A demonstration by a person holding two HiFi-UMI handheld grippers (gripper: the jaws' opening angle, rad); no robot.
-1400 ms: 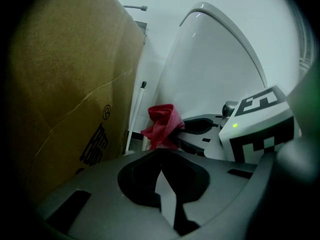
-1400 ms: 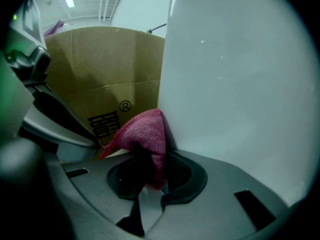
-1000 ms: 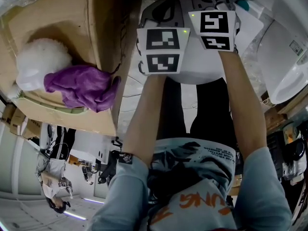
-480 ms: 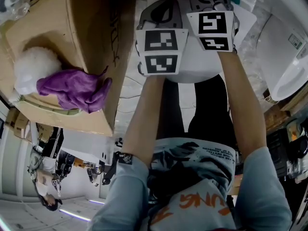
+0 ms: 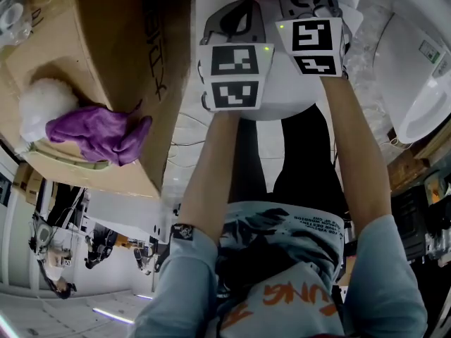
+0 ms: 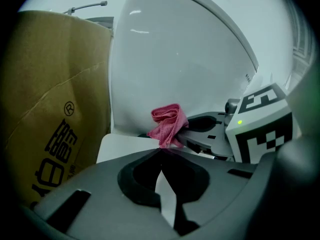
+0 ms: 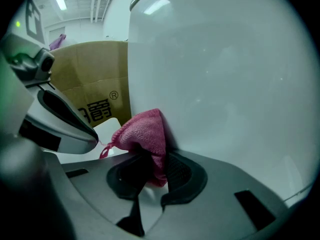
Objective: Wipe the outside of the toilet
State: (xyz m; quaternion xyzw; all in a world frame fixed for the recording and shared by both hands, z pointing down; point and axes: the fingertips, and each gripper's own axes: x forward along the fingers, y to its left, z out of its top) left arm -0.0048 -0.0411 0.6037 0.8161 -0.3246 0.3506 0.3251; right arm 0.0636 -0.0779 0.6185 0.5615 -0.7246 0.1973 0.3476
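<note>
The right tool [image 7: 150, 166] is clamped on a pink cloth [image 7: 144, 131]; the cloth is pressed against the curved outer wall of the white toilet [image 7: 225, 74]; the left tool [image 6: 162, 151] sits just beside it, jaws closed together with nothing between them; a cardboard box [image 6: 47, 99] stands next to the toilet; a purple rag [image 5: 95, 131] lies on the box.

Two claws: left claw [image 6: 161, 153], right claw [image 7: 152, 160]. One pink cloth [image 7: 145, 131] in the right claw, one toilet [image 7: 225, 74] ahead, one box [image 5: 134, 62], one purple cloth [image 5: 95, 132] leftward.
</note>
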